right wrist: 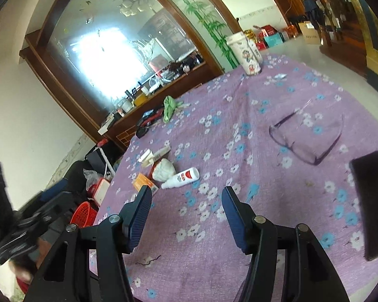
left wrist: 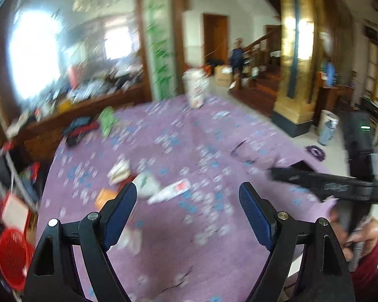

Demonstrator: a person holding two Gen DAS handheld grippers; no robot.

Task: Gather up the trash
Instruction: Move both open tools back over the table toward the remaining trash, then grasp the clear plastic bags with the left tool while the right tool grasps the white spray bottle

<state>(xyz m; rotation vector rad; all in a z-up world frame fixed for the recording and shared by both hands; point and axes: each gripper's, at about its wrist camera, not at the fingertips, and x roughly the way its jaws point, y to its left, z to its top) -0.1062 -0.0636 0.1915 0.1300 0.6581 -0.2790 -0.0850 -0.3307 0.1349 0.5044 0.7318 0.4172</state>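
Observation:
A small heap of trash lies on the purple flowered tablecloth (right wrist: 189,264): a white bottle with a red label (right wrist: 181,177) on its side, a crumpled white wad (right wrist: 165,170), an orange box (right wrist: 143,182) and small pale cartons (right wrist: 153,154). My right gripper (right wrist: 186,193) is open just short of the bottle, with nothing between its fingers. In the blurred left wrist view the same bottle (left wrist: 168,191), wad (left wrist: 146,182) and orange box (left wrist: 104,197) lie just beyond my open, empty left gripper (left wrist: 189,191).
Purple glasses (right wrist: 307,138) and a black phone (right wrist: 373,206) lie on the cloth to the right. A white printed cup (right wrist: 244,52) and a green cloth (right wrist: 170,108) sit at the far edge. A red basket (right wrist: 84,214) stands on the floor left of the table.

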